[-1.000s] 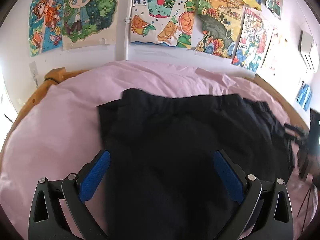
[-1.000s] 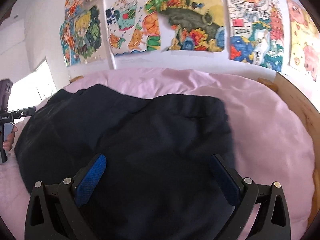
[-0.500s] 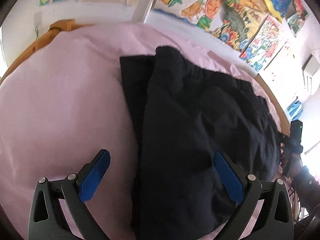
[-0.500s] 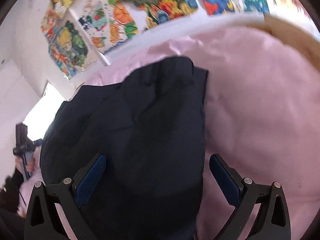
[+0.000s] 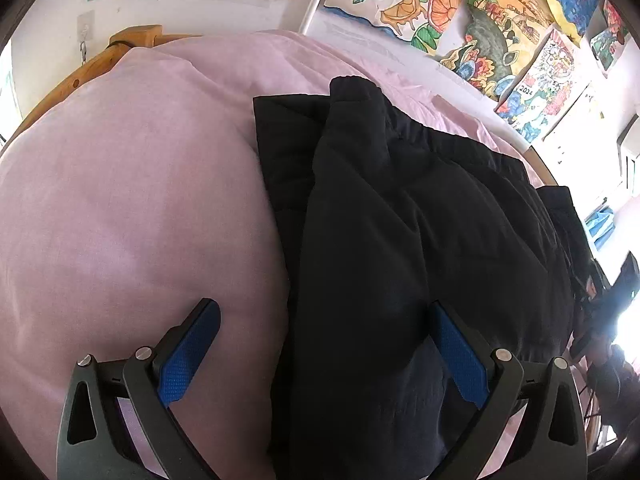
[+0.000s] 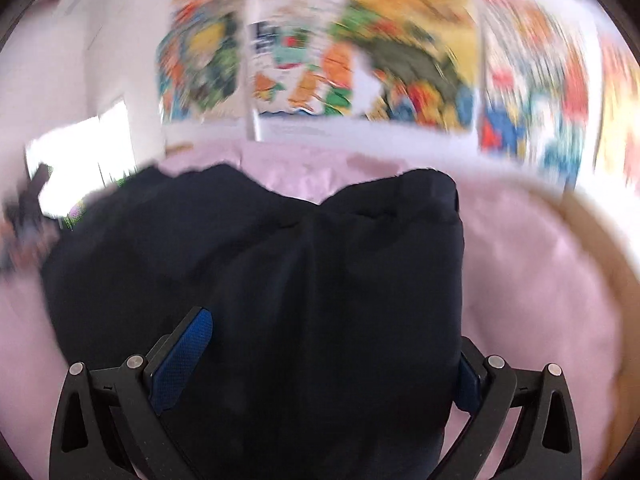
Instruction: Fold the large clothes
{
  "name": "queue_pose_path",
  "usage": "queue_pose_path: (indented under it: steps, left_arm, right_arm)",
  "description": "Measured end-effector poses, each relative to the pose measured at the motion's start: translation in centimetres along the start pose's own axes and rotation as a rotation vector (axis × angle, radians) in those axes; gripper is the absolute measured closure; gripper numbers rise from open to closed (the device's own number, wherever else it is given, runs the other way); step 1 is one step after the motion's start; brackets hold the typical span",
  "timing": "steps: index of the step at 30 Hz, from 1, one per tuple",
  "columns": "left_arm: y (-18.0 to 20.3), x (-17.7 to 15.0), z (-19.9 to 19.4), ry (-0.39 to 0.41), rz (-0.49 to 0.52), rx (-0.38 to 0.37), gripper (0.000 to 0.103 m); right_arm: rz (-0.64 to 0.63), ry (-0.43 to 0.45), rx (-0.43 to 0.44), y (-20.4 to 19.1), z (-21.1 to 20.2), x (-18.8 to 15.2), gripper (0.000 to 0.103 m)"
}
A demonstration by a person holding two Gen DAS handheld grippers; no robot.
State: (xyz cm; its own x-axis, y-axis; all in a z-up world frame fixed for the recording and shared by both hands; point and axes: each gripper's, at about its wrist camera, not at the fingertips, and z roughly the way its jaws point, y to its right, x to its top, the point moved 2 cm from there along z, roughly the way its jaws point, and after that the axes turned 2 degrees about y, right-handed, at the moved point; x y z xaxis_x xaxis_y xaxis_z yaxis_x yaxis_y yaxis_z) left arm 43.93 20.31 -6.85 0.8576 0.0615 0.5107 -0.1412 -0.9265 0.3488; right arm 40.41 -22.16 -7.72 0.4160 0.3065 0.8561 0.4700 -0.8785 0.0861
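A large black garment [image 5: 400,248] lies in folded layers on a pink bedsheet [image 5: 132,200]. My left gripper [image 5: 324,344] is open and empty, just above the garment's left edge; its right finger is over the cloth and its left finger over the sheet. In the blurred right wrist view the garment [image 6: 288,280] fills the middle. My right gripper [image 6: 332,356] is open, low over the garment's right part, and its right finger is partly hidden behind the cloth edge.
A wooden bed frame [image 5: 120,46] rims the sheet [image 6: 540,280]. Colourful posters [image 5: 420,4] cover the wall behind the bed. A dark stand or device [image 5: 624,280] shows at the far right of the left wrist view.
Both grippers swung outward toward the garment's side edges and then lowered. The right wrist view has turned and is now motion-blurred. The garment has not visibly moved.
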Motion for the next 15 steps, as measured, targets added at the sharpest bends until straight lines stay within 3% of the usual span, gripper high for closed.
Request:
queue_pose_path:
  steps: [3, 5, 7, 10, 15]
  left_arm:
    - [0.1, 0.0, 0.1, 0.001, 0.006, 0.005, 0.001]
    - [0.1, 0.0, 0.1, -0.002, 0.012, 0.004, 0.001]
    - [0.2, 0.2, 0.1, 0.000, 0.031, -0.014, 0.001]
    - [0.9, 0.5, 0.5, -0.012, 0.088, -0.050, 0.001]
    - [1.5, 1.5, 1.9, -0.065, 0.175, -0.112, 0.001]
  right_arm:
    - [-0.155, 0.012, -0.100, -2.3, 0.2, -0.8, 0.000]
    - [-0.175, -0.006, -0.105, -2.3, 0.9, -1.2, 0.000]
    - [-0.086, -0.015, -0.068, -0.5, 1.5, -1.3, 0.000]
    - [0.140, -0.039, 0.062, 3.6, 1.9, -1.7, 0.000]
    - [0.380, -0.154, 0.234, 9.1, 3.8, -3.6, 0.000]
